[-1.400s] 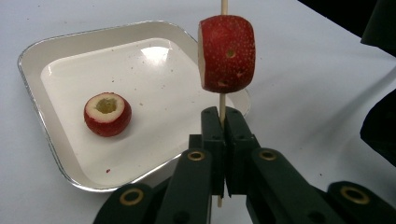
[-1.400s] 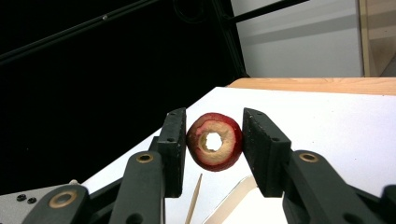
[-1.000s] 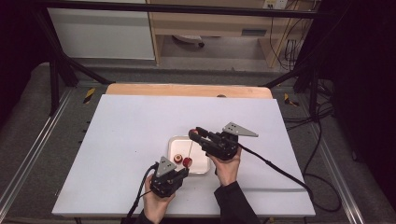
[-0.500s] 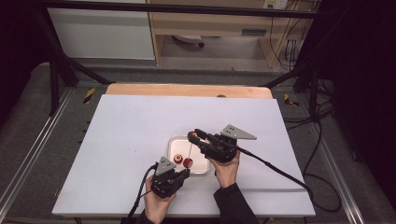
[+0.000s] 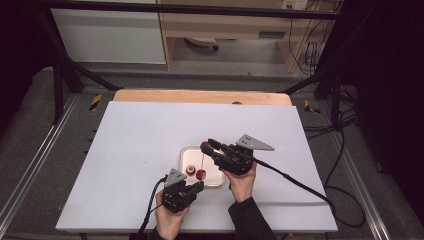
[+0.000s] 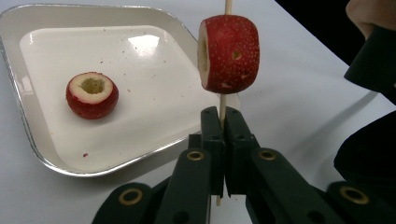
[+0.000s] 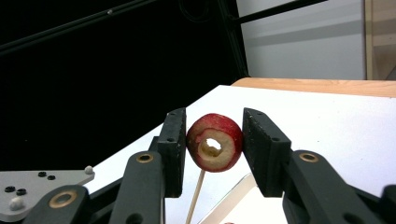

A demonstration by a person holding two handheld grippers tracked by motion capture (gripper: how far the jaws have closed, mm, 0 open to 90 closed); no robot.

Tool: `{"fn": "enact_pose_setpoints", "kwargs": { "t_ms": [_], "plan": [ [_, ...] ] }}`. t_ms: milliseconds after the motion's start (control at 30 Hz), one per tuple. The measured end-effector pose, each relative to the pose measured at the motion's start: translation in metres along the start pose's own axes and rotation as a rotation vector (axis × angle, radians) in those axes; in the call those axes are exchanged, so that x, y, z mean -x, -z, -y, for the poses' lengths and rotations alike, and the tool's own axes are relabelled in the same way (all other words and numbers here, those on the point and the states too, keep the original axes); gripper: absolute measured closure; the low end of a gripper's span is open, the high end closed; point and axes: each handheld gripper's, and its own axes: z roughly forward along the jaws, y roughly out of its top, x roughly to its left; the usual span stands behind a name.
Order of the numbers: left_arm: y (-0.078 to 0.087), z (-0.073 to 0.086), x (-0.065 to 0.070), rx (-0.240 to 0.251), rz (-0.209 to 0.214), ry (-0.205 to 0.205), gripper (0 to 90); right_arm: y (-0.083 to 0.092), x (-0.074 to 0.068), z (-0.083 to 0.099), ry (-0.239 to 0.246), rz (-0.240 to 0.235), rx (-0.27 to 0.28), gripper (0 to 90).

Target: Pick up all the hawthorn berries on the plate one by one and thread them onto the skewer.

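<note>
Left gripper [image 6: 223, 122] clamps skewer [image 6: 222, 105]; right gripper [image 7: 212, 151] squeezes cored fruit [image 7: 215, 142]; tray [image 6: 28, 135] holds another [image 6: 92, 94]

Thin wooden skewer [image 6: 222, 105] upright, threaded through cored red fruit piece [image 6: 228, 53]; second cored red fruit piece [image 7: 214, 142] raised at its top.

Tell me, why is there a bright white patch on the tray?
Left gripper view: lamp glare on the glossy tray, beyond the cored fruit. Right gripper view: black background, sharp fruit between the pads. High view: dim, dark edges.
</note>
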Motion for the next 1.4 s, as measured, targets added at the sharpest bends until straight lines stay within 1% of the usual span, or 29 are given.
{"fn": "enact_pose_setpoints", "kwargs": {
  "t_ms": [67,100,200,367,500,567,667,767,833,900,1000,1100,1167,1233,1300,1333,1367,1400],
  "plan": [
    [0.0,0.0,0.001,-0.006,-0.019,-0.033,88.6,0.0,0.0,0.001,-0.004,-0.002,-0.012,61.8],
    [-0.001,0.0,0.001,-0.012,-0.025,-0.043,88.6,-0.001,0.0,0.001,-0.001,-0.003,-0.02,61.8],
    [-0.001,0.0,0.001,-0.023,-0.041,-0.057,88.6,0.0,0.001,0.002,-0.003,-0.012,-0.036,61.8],
    [-0.004,0.001,0.001,-0.031,-0.047,-0.065,88.6,0.0,0.001,0.001,-0.016,-0.027,-0.053,61.8],
    [-0.004,0.001,0.0,-0.018,-0.056,-0.072,88.7,0.003,0.001,0.0,-0.034,-0.029,-0.061,61.9],
    [-0.003,0.001,0.0,-0.019,-0.055,-0.076,88.6,0.005,0.002,-0.001,-0.037,-0.033,-0.061,61.9],
    [-0.004,0.001,0.001,-0.014,-0.056,-0.094,88.7,0.006,0.002,-0.001,-0.04,-0.04,-0.079,61.9],
    [-0.004,0.001,0.001,-0.02,-0.069,-0.107,88.7,0.005,0.002,0.001,-0.041,-0.042,-0.089,62.0],
    [-0.005,0.001,0.001,-0.028,-0.068,-0.12,88.7,0.005,0.002,0.001,-0.038,-0.043,-0.096,62.0],
    [-0.005,0.002,0.001,-0.023,-0.068,-0.124,88.7,0.006,0.002,0.001,-0.032,-0.04,-0.104,62.1],
    [-0.005,0.002,0.001,-0.029,-0.066,-0.13,88.7,0.006,0.002,0.0,-0.032,-0.038,-0.11,62.2],
    [-0.005,0.002,0.001,-0.039,-0.064,-0.148,88.8,0.006,0.003,0.0,-0.022,-0.049,-0.12,62.3],
    [-0.004,0.001,0.003,-0.047,-0.066,-0.173,88.9,0.007,0.003,-0.001,-0.007,-0.052,-0.129,62.3],
    [-0.002,-0.002,0.003,-0.051,-0.076,-0.183,88.9,0.009,0.004,-0.003,0.009,-0.056,-0.134,62.3],
    [0.0,-0.004,0.001,-0.06,-0.056,-0.161,88.9,0.01,0.004,-0.006,0.031,-0.056,-0.137,62.3],
    [0.0,-0.004,0.001,-0.064,-0.055,-0.154,88.9,0.01,0.003,-0.007,0.049,-0.057,-0.141,62.3],
    [0.0,-0.004,0.001,-0.075,-0.045,-0.147,89.0,0.01,0.002,-0.007,0.073,-0.057,-0.143,62.3],
    [-0.001,-0.004,0.002,-0.075,-0.031,-0.142,89.0,0.01,0.001,-0.006,0.089,-0.063,-0.146,62.3]
  ]
}}
